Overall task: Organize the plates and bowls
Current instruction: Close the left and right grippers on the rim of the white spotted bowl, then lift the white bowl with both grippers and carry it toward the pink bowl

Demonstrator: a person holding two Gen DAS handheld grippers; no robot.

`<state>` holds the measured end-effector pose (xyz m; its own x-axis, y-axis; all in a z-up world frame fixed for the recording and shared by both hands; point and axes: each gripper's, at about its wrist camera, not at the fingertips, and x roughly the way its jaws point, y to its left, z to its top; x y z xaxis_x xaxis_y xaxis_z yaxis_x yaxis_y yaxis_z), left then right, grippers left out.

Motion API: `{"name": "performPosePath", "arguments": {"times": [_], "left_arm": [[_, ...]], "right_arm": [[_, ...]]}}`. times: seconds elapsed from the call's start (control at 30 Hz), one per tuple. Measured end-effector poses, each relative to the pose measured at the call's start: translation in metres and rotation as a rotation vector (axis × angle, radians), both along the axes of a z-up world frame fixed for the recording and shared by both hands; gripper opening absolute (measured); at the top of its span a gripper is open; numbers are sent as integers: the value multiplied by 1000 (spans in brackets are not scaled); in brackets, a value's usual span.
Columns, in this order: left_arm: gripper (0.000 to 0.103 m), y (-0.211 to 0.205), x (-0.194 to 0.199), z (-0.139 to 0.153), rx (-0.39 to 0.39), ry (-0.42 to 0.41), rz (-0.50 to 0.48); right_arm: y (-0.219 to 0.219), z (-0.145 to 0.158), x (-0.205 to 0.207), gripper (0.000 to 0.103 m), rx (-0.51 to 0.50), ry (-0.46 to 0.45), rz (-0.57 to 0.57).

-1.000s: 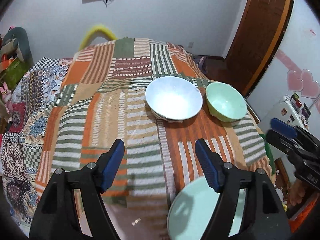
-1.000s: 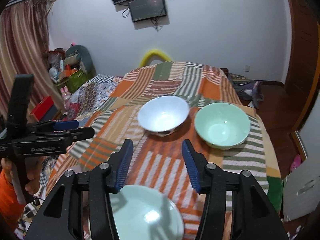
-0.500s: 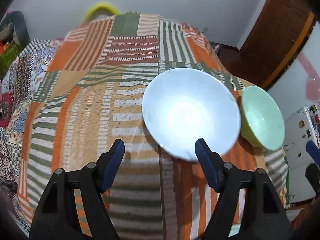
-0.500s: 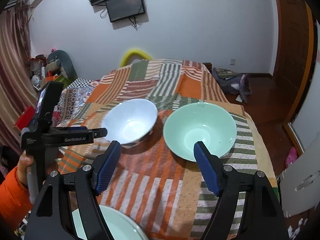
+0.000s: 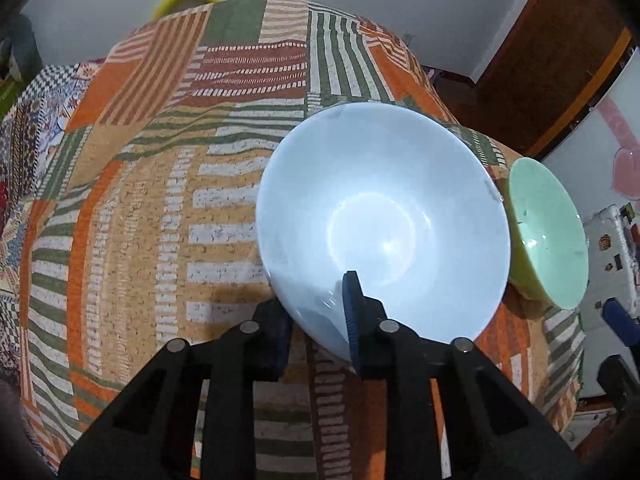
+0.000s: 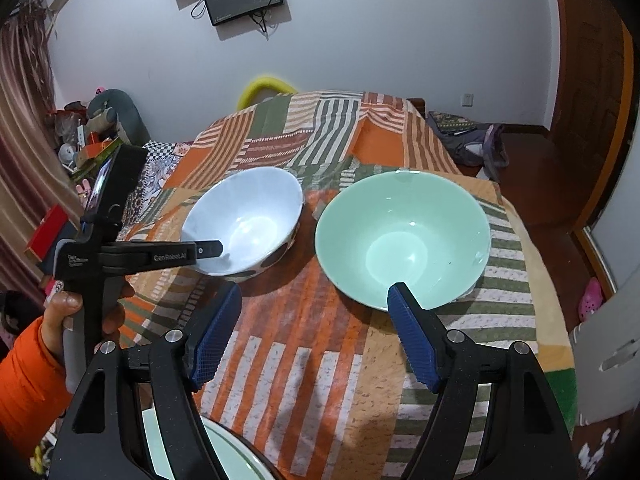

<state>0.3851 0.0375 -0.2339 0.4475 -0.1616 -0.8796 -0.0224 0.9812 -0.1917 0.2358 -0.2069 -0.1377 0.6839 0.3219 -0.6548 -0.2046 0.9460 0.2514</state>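
Observation:
A white bowl (image 5: 384, 200) stands on the patchwork tablecloth (image 5: 140, 240), with a pale green bowl (image 5: 548, 232) close to its right. My left gripper (image 5: 314, 300) is closing on the white bowl's near rim: one pad sits inside the bowl, the other outside under the wall. The right wrist view shows the same grip (image 6: 208, 250) on the white bowl (image 6: 248, 208). My right gripper (image 6: 316, 292) is open just short of the green bowl (image 6: 404, 232), nothing between its fingers. A pale green plate (image 6: 224, 452) lies under it at the near edge.
A hand (image 6: 80, 308) in an orange sleeve holds the left gripper. The tablecloth (image 6: 320, 360) drops off at the right edge beside a wooden door (image 6: 592, 100). A bag (image 6: 472, 140) lies on the floor; clutter (image 6: 88, 132) fills the left side.
My left gripper went forward and down to the white bowl and closed over its near rim. My right gripper widened and drew nearer the green bowl.

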Motion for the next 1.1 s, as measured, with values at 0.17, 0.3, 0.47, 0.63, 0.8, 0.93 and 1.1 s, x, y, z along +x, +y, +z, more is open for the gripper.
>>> {"name": "performPosePath", "arguments": {"times": [0.17, 0.3, 0.47, 0.63, 0.8, 0.93, 1.1], "left_arm": [[23, -3, -10, 3, 12, 12, -20], [23, -5, -26, 11, 11, 9, -39], [22, -4, -47, 25, -21, 3, -55], [21, 3, -57, 27, -20, 13, -53], [20, 17, -65, 19, -46, 38, -46], [18, 21, -67, 13, 6, 26, -57], [17, 25, -63, 11, 27, 1, -68]], "right_arm": [[5, 0, -1, 73, 1, 8, 18], [11, 0, -2, 73, -2, 12, 35], [22, 2, -1, 73, -11, 10, 59], [36, -2, 6, 73, -13, 28, 91], [49, -16, 21, 72, -10, 83, 108], [62, -27, 40, 61, -27, 127, 117], [71, -41, 55, 49, -20, 179, 119]]}}
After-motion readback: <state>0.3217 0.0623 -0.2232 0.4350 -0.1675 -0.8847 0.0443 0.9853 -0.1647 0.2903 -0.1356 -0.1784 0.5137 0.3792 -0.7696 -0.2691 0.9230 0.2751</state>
